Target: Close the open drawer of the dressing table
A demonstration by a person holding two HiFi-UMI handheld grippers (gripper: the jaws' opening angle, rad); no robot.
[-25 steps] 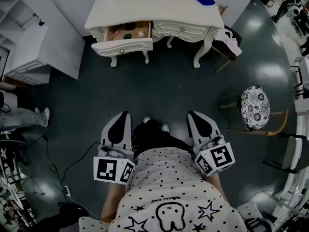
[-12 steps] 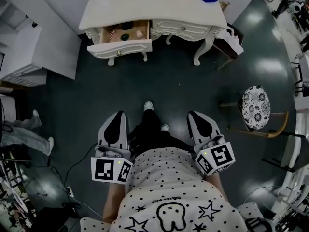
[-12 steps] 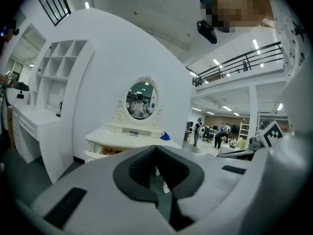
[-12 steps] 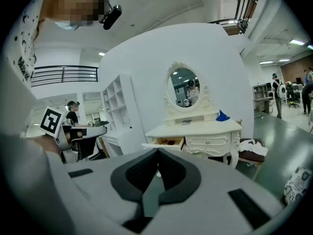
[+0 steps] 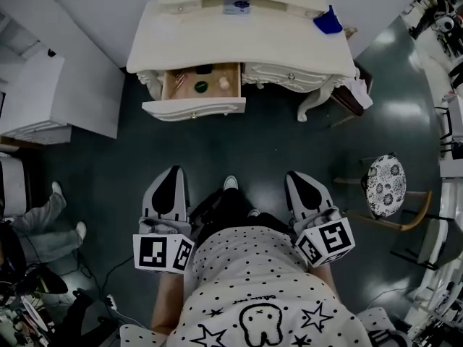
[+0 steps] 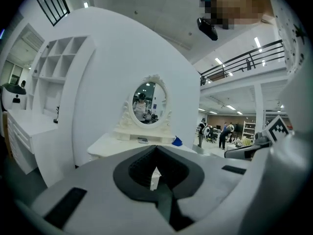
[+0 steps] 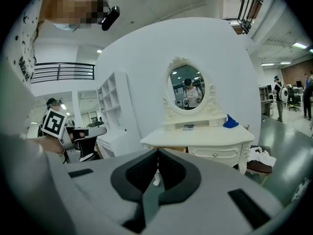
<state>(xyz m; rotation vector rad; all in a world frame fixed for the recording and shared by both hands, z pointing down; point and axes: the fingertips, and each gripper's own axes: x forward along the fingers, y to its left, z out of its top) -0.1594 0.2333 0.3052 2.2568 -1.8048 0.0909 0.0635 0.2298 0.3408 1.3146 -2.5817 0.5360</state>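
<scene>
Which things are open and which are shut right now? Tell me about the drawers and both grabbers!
Left drawer: open, pulled out, small things inside.
Right drawer: shut.
Left gripper: shut, holding nothing, not touching the dressing table.
Right gripper: shut, holding nothing.

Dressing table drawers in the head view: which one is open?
The left drawer, pulled out toward the person with small items showing inside; the right drawer sits shut, flush with the front.
</scene>
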